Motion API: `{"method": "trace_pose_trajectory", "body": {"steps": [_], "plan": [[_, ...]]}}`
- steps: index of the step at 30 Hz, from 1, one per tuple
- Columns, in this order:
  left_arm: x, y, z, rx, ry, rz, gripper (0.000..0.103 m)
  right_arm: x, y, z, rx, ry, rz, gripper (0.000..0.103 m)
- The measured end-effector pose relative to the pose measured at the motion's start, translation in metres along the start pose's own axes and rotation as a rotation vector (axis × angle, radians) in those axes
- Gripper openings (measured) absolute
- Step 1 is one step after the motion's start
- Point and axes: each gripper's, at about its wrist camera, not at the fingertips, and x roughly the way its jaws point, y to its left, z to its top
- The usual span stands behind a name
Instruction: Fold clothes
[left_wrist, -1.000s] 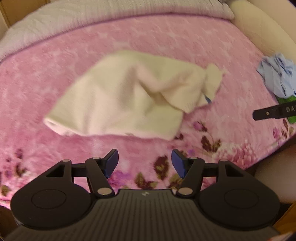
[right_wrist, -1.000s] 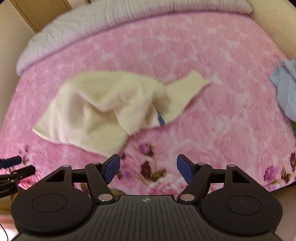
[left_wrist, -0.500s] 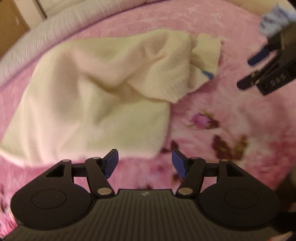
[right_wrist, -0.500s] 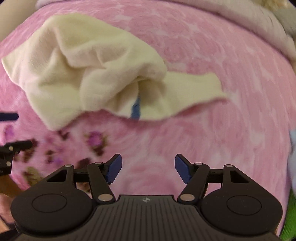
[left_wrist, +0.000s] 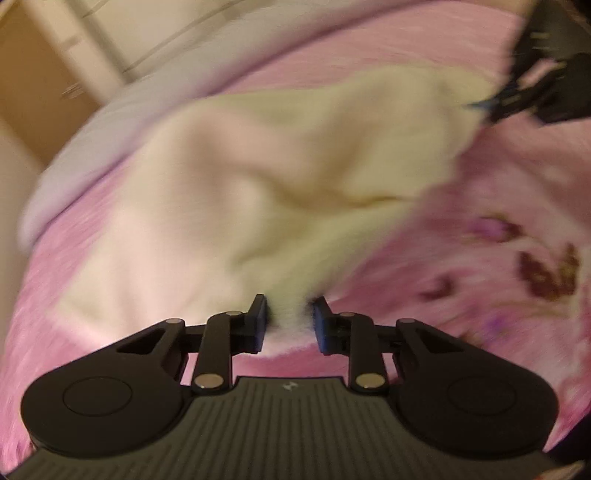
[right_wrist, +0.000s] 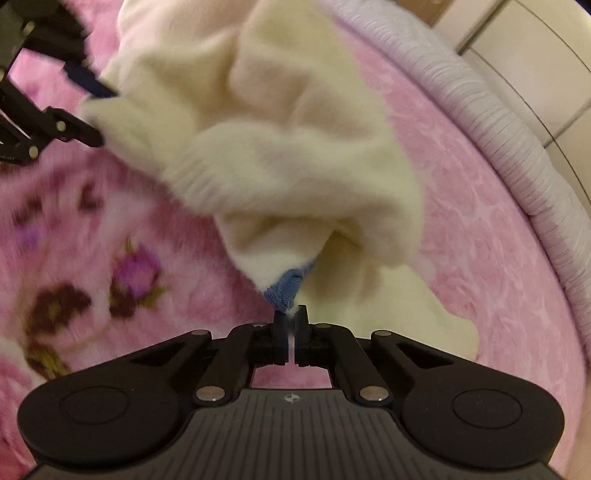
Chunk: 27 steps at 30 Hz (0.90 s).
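Observation:
A cream fleecy garment lies rumpled on the pink blanket. My left gripper has a bunched edge of it between its blue pads, and its jaws are closing on that fabric. In the right wrist view the garment rises in folds towards a corner with blue knit trim. My right gripper is shut on a thin bit of cloth at that corner. The left gripper shows at the upper left, at the garment's far edge. The right gripper shows blurred at the top right.
The pink floral blanket covers the bed around the garment. A lilac ribbed cover runs along the bed's far edge, with a pale wall behind. A wooden panel stands at the upper left.
Both grippers have come down from above the bed onto the garment and closed on it. The right one has rolled and now pinches the blue-trimmed corner.

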Motion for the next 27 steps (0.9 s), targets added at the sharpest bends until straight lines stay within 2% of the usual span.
{"method": "trace_pose_trajectory", "body": {"steps": [2, 4, 5, 7, 8, 9, 10, 12, 14, 16, 17, 20, 22, 24, 25, 26, 27], "plan": [[-0.014, 0.034, -0.015, -0.034, 0.040, 0.070, 0.022, -0.021, -0.021, 0.000, 0.106, -0.033, -0.012, 0.000], [-0.021, 0.058, -0.031, -0.039, 0.090, 0.103, 0.021, -0.041, -0.041, -0.001, 0.215, -0.049, -0.023, 0.000], [-0.021, 0.066, -0.038, -0.031, 0.117, 0.100, 0.021, -0.045, -0.047, -0.003, 0.253, -0.037, -0.021, 0.000], [-0.016, 0.068, -0.050, 0.021, 0.171, 0.040, 0.027, -0.043, -0.053, -0.007, 0.296, 0.017, -0.015, 0.000], [-0.016, 0.061, -0.057, 0.067, 0.168, 0.018, 0.029, -0.036, -0.052, -0.009, 0.297, 0.060, -0.013, 0.003], [-0.017, 0.050, -0.065, 0.124, 0.155, -0.010, 0.029, -0.028, -0.047, -0.011, 0.276, 0.101, -0.010, 0.005], [-0.018, 0.038, -0.072, 0.176, 0.145, -0.029, 0.036, -0.021, -0.040, -0.013, 0.249, 0.140, -0.005, 0.010], [-0.022, 0.015, -0.090, 0.291, 0.121, -0.037, 0.044, -0.014, -0.022, -0.016, 0.171, 0.177, -0.027, 0.028], [-0.023, -0.005, -0.103, 0.392, 0.088, -0.026, 0.050, -0.016, -0.004, -0.019, 0.092, 0.173, -0.067, 0.057], [-0.019, -0.019, -0.111, 0.490, 0.032, 0.017, 0.060, -0.024, 0.011, -0.020, 0.012, 0.131, -0.095, 0.072], [-0.015, -0.023, -0.114, 0.530, 0.001, 0.042, 0.065, -0.026, 0.018, -0.019, -0.028, 0.114, -0.104, 0.073], [0.000, -0.023, -0.121, 0.593, -0.049, 0.088, 0.065, -0.021, 0.050, -0.016, -0.226, 0.065, -0.141, 0.073], [0.009, -0.021, -0.124, 0.602, -0.086, 0.104, 0.068, -0.013, 0.069, -0.016, -0.375, 0.025, -0.198, 0.076], [0.015, -0.018, -0.121, 0.561, -0.109, 0.115, 0.068, -0.001, 0.077, -0.014, -0.460, -0.015, -0.242, 0.077], [0.019, -0.011, -0.120, 0.535, -0.118, 0.099, 0.062, 0.005, 0.080, -0.013, -0.499, -0.034, -0.262, 0.077], [0.020, -0.005, -0.117, 0.493, -0.120, 0.073, 0.040, 0.012, 0.082, -0.011, -0.525, -0.051, -0.281, 0.077], [0.018, -0.002, -0.113, 0.446, -0.114, 0.056, 0.031, 0.019, 0.082, -0.007, -0.544, -0.071, -0.302, 0.077]]}}
